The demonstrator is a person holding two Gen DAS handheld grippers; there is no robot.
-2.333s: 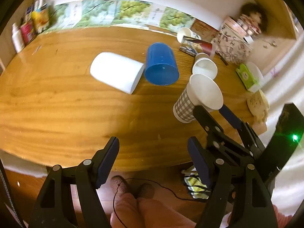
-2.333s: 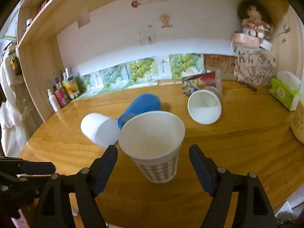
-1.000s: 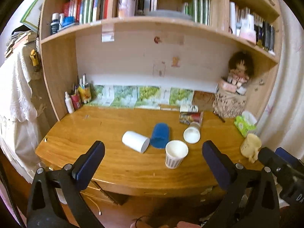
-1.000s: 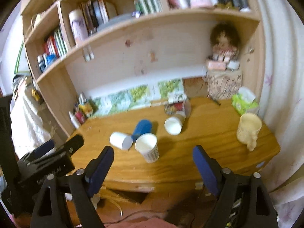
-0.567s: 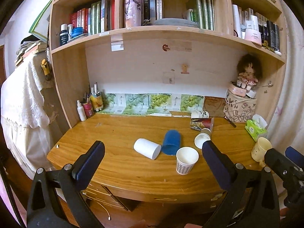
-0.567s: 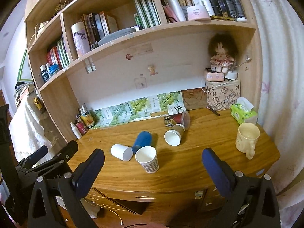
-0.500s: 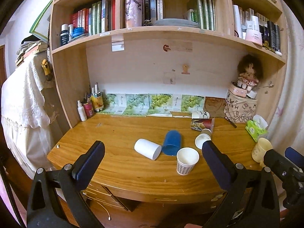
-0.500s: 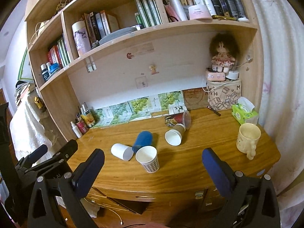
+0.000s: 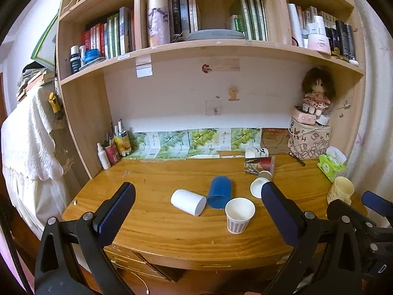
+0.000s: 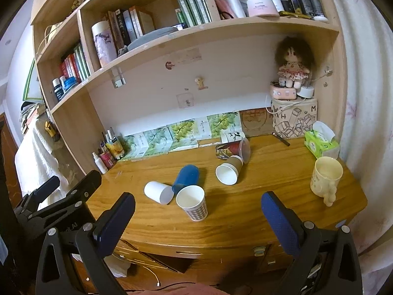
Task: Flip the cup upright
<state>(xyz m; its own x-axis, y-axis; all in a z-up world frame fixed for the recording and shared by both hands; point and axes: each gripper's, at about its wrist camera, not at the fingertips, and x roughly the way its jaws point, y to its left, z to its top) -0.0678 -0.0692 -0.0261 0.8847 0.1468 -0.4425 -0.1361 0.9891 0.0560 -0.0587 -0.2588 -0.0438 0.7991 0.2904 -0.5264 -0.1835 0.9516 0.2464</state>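
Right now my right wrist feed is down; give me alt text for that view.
A checked paper cup stands upright near the front of a wooden desk, with white, blue and brown cups lying on their sides behind it. The right gripper is back off the desk, jaws wide open and empty.

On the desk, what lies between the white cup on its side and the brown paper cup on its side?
The blue cup, lying on its side, and nearer the front the upright checkered cup. The right wrist view shows this best.
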